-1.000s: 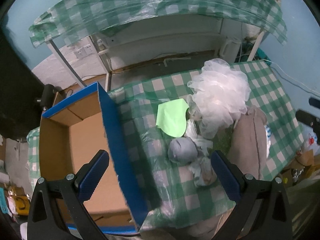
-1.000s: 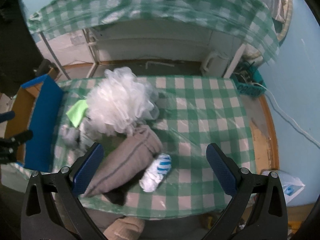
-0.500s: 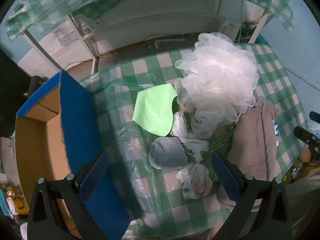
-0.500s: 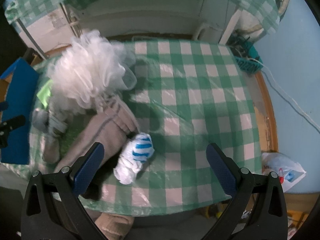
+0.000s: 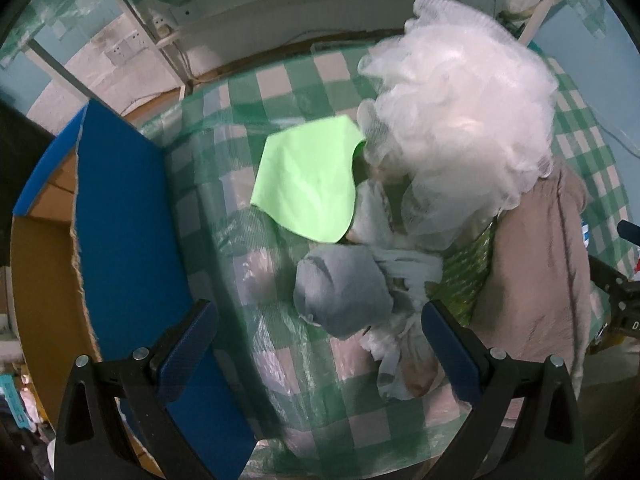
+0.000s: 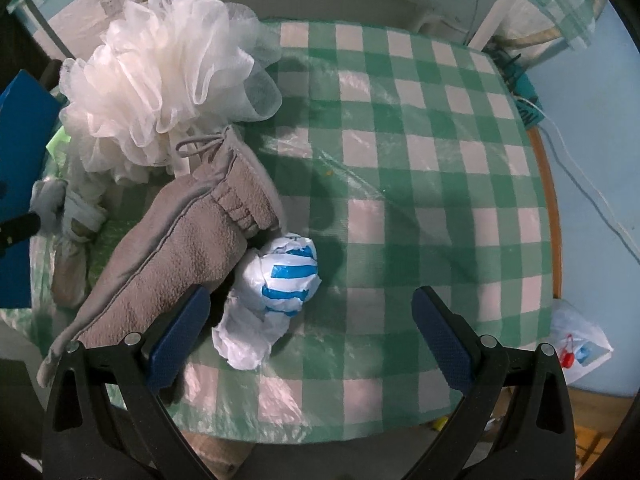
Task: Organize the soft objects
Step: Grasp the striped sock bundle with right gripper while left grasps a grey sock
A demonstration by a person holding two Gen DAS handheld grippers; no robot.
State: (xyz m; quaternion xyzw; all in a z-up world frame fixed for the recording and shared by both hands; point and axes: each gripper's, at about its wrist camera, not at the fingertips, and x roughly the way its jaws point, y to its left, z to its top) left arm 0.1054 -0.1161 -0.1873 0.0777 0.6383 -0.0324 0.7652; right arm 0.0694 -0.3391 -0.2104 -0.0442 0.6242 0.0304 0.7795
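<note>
A pile of soft things lies on the green checked table (image 6: 420,168). In the left wrist view I see a white mesh bath puff (image 5: 460,120), a bright green cloth (image 5: 308,184), a grey sock ball (image 5: 340,292), white knotted bags (image 5: 400,344) and a beige cloth pouch (image 5: 536,264). My left gripper (image 5: 318,344) is open, just in front of the grey sock ball. In the right wrist view the puff (image 6: 168,80), the pouch (image 6: 172,256) and a white and blue plastic bag ball (image 6: 276,288) show. My right gripper (image 6: 310,336) is open, with the bag ball between its jaws.
A cardboard box with blue outer walls (image 5: 120,240) stands open at the table's left edge; its blue wall also shows in the right wrist view (image 6: 20,128). A white plastic bag (image 6: 580,344) lies on the floor at right. Cables (image 6: 580,184) run past the table's right side.
Both grippers have moved down and closer to the table. The left one shifted right from over the box toward the sock ball. The right one closed in on the white and blue bag ball.
</note>
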